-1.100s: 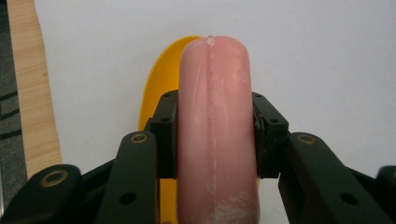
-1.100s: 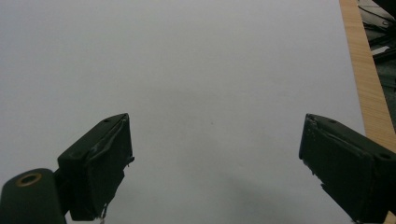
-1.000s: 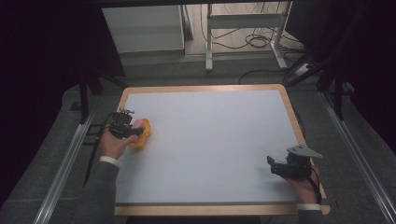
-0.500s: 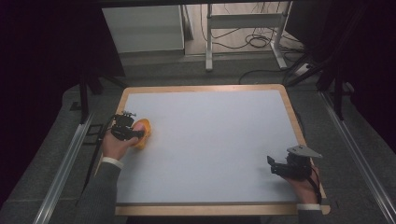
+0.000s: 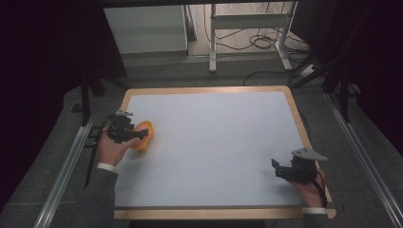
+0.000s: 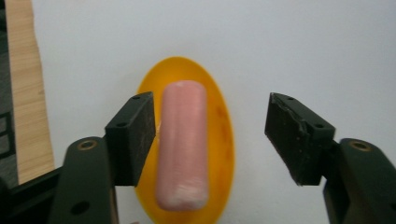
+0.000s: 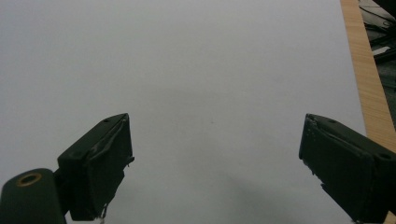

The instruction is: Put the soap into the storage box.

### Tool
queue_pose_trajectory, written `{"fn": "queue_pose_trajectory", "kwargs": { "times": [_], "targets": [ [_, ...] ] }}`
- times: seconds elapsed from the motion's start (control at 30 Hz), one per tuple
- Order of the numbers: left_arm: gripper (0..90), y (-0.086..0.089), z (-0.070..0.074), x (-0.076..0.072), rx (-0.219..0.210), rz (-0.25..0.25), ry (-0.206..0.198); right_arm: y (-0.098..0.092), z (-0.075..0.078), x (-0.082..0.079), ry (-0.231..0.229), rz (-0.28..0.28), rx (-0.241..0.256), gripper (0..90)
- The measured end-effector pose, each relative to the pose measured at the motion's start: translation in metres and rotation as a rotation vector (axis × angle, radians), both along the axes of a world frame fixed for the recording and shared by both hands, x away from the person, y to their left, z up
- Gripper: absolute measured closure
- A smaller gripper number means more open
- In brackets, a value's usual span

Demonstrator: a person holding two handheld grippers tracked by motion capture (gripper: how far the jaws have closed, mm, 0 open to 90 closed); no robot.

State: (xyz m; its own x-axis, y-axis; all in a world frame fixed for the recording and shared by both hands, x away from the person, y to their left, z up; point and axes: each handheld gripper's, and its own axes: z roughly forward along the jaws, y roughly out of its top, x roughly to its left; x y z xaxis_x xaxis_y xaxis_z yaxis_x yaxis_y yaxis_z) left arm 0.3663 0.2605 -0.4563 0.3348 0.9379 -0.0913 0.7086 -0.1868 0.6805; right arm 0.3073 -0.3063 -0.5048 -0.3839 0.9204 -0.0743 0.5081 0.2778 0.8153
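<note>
A pink sausage-shaped piece (image 6: 182,144) lies lengthwise in an oval orange dish (image 6: 219,135) on the white table top. My left gripper (image 6: 212,135) hangs open right over them, its left pad close beside the sausage and its right pad well off the dish's rim. From above, that gripper (image 5: 138,134) covers part of the orange dish (image 5: 145,137) near the table's left edge. My right gripper (image 7: 215,161) is open with nothing between its jaws, low over bare table near the front right corner (image 5: 285,170).
The white table top (image 5: 214,142) has a wooden rim (image 5: 299,123). Metal rails (image 5: 66,166) run along both sides. Beyond the far edge stand a white cabinet (image 5: 145,28) and a frame with cables (image 5: 256,40) on the floor.
My left hand and gripper have shifted slightly over the orange dish, which stays near the table's left edge. The right gripper has not moved.
</note>
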Motion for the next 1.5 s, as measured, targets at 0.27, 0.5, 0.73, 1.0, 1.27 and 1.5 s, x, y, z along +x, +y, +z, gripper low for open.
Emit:
{"fn": "queue_pose_trajectory", "kwargs": {
  "times": [0.27, 0.5, 0.73, 1.0, 1.27, 1.5],
  "targets": [
    [30.7, -0.011, 0.002, -0.023, -0.034, -0.071, -0.044, 0.001, 0.0, 0.0, -0.006, 0.004, -0.003, 9.4],
    [29.3, -0.018, 0.001, -0.04, -0.048, -0.123, -0.055, 0.002, 0.0, -0.001, -0.005, 0.006, -0.005, 9.4],
    [29.6, -0.031, -0.016, -0.061, -0.064, -0.149, -0.054, 0.002, 0.0, -0.001, -0.001, 0.006, -0.009, 9.4],
    [29.8, -0.043, -0.037, -0.082, -0.082, -0.19, -0.044, 0.002, 0.0, 0.0, -0.002, 0.005, -0.01, 9.4],
    [29.1, -0.041, -0.047, -0.093, -0.096, -0.197, -0.026, 0.003, -0.001, 0.0, -0.001, 0.008, -0.014, 9.4],
    [29.1, -0.04, -0.049, -0.096, -0.101, -0.196, -0.022, 0.005, -0.002, 0.0, 0.0, 0.016, -0.021, 9.4]
  ]
}}
